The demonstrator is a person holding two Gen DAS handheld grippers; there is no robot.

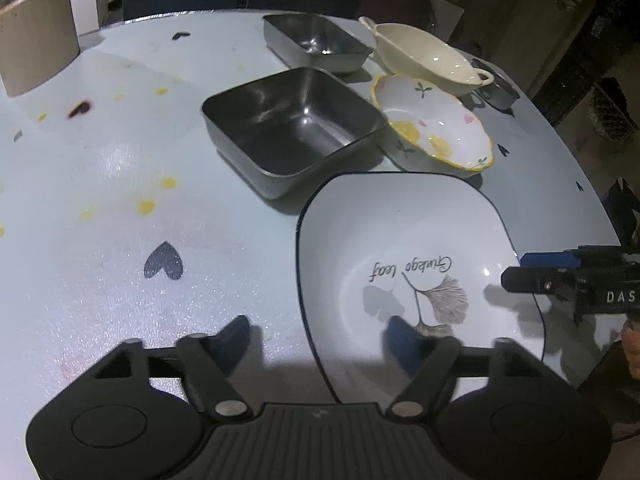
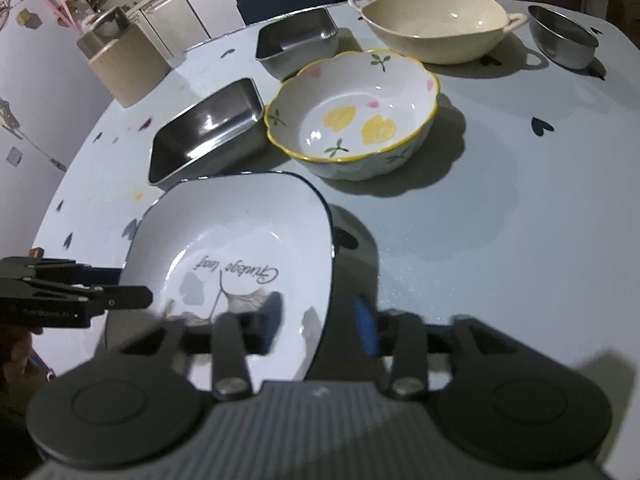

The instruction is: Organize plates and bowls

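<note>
**Two grippers at the ginkgo-leaf plate**

Left gripper [image 1: 320, 338]: jaws spread wide, straddling the left rim of the plate; one blue-padded finger over the table, the other over the plate's inside. Nothing pinched.

Right gripper [image 2: 318, 322]: jaws spread, straddling the plate's right rim. Whether the pads touch the rim cannot be told.

Square white plate [image 1: 400, 240], dark-blue edge, ginkgo print and script: nearest item, on the pale heart-print table [image 1: 120, 160].

Large steel tray [image 1: 292, 128]: just beyond the plate.

Scalloped lemon bowl [image 2: 352, 116], yellow rim: beside that tray.

Small steel tray [image 1: 316, 40]: further back.

Cream two-handled bowl [image 2: 436, 24]: at the far edge.

Small steel bowl [image 2: 562, 36]: beside the cream bowl.
</note>
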